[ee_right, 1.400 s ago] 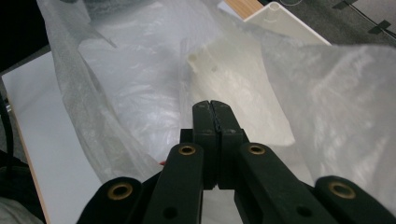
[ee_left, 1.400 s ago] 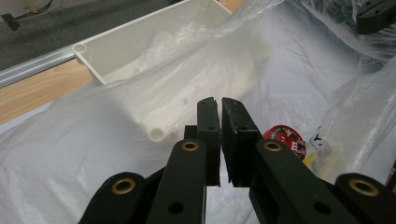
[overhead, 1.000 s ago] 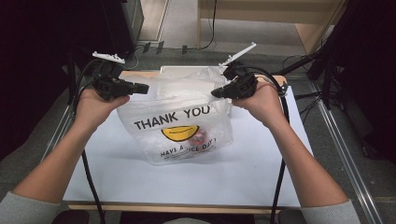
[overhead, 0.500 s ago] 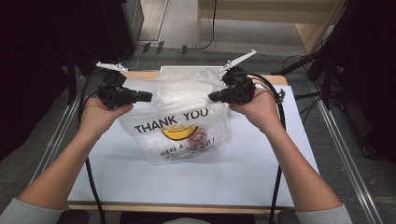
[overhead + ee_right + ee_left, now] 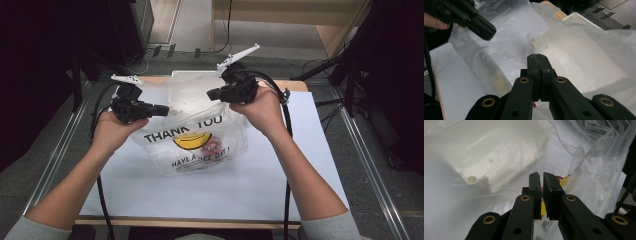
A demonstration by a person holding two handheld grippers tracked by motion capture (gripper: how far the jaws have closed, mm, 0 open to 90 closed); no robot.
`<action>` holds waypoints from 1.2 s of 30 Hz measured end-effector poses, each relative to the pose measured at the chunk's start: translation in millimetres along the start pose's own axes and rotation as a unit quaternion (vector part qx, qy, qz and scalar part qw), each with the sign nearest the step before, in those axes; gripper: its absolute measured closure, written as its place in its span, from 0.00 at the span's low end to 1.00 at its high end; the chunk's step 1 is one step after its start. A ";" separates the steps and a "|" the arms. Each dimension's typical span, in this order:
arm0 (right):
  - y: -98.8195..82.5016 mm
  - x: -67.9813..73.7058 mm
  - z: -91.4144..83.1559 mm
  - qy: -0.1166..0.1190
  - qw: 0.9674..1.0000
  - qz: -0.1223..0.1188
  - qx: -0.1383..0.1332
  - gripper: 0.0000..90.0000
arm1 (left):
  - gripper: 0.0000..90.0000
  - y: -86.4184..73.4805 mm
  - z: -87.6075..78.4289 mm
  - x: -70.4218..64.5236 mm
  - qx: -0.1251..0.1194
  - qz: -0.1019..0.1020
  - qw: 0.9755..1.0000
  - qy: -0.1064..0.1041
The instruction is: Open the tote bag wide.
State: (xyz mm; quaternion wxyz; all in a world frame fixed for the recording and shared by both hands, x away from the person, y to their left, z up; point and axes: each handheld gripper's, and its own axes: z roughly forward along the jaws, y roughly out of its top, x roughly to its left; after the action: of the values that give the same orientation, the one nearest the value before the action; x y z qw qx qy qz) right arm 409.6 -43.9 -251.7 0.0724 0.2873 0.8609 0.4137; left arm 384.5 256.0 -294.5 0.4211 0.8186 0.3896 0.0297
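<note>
Both grippers: I have them pinched on the bag.
Left gripper: jaws nearly closed, clamping plastic.
Right gripper: jaws fully closed, clamping plastic.

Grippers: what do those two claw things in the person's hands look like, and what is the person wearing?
Both the left gripper and the right gripper are black, each with two flat, blocky jaws on arms with brass-coloured rivets. A pale three-cornered plate sits on top of each, and a black cable trails from each. The person wears grey sleeves.

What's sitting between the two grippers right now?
In the high view, the plastic bag's bunched top spans from left gripper to right gripper, with a white box behind it.
</note>
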 end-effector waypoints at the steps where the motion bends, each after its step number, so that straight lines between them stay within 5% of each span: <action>1: 2.3 1.1 2.2 0.003 1.000 0.001 -0.003 1.00 | 0.96 0.2 1.0 -1.1 0.001 0.002 1.000 -0.002; 12: 37.0 12.7 6.7 -0.013 1.000 -0.020 -0.013 1.00 | 0.96 1.1 12.7 -13.1 0.012 0.013 1.000 -0.016; 15: 40.2 6.8 16.2 -0.021 1.000 -0.018 0.010 1.00 | 0.96 -1.5 15.1 -17.4 0.014 0.016 1.000 -0.023; 21: 8.1 -12.9 29.7 -0.010 0.999 0.021 0.039 1.00 | 0.96 -7.1 16.8 -17.0 0.016 0.013 0.999 -0.030; 29: -29.9 -20.7 38.3 -0.001 0.997 0.035 0.076 1.00 | 0.96 -7.0 17.4 -16.7 0.012 0.008 1.000 -0.027; 36: -63.7 -25.1 41.8 -0.001 0.994 0.052 0.093 1.00 | 0.95 -7.6 15.6 -11.2 0.005 0.011 1.000 0.004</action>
State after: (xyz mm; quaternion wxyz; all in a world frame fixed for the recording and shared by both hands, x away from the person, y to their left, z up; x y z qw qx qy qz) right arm 417.7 -61.2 -329.6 0.0246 0.3374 0.8796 0.3346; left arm 377.9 240.9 -306.8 0.4148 0.8250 0.3822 0.0362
